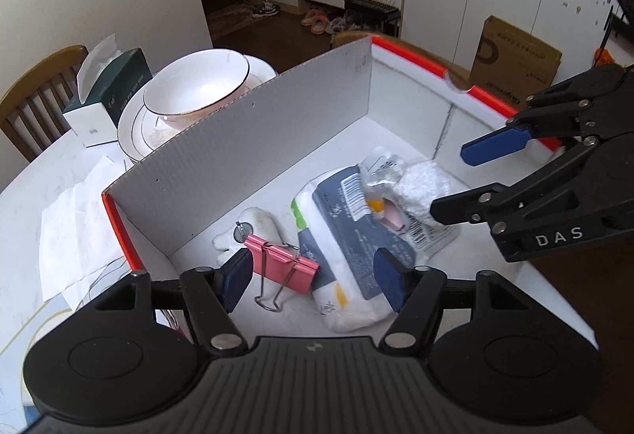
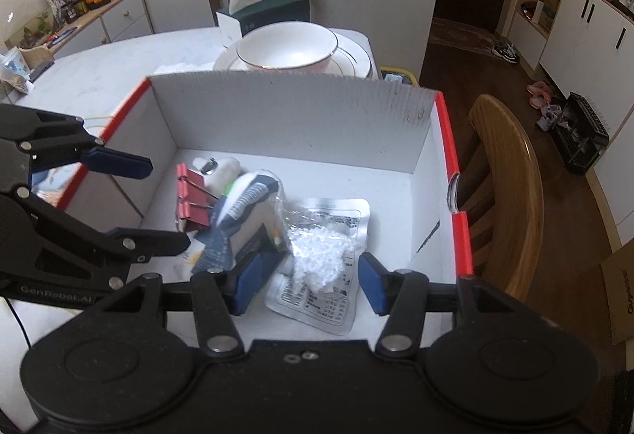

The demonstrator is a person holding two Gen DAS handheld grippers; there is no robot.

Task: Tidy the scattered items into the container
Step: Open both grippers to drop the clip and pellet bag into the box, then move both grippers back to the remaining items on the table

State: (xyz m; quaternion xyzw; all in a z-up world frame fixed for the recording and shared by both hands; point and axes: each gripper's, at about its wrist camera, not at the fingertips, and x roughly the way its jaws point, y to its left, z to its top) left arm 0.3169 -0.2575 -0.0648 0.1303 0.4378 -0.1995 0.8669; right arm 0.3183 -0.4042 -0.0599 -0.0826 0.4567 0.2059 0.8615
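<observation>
**Box filling up, both grippers hanging empty over it**

The cardboard box (image 1: pixel 253 141) with the red rim is sitting on the white table (image 1: pixel 31 204), and it is already holding what look like all the loose items. A pink binder clip (image 1: pixel 283 263) is lying at the near left of the box floor, touching a small white plush toy (image 1: pixel 257 224) just beyond it. A pack of tissues (image 1: pixel 348 267) is lying in the middle, and a clear printed packet (image 2: pixel 337 291) with a white crocheted piece (image 2: pixel 317 256) on top is resting against it toward the right.

The left gripper (image 1: pixel 313 277) is hovering above the clip and tissues with its jaws partly apart and gripping nothing. The right gripper (image 2: pixel 307 281) is hovering over the crocheted piece, jaws likewise partly apart and empty.

Outside the box, only a bowl (image 1: pixel 198 85) on stacked plates, a tissue box (image 1: pixel 111 93) and a crumpled sheet of paper (image 1: pixel 79 220) are showing on the table. Whether the paper counts as clutter is unclear; otherwise the tidying is looking close to finished.
</observation>
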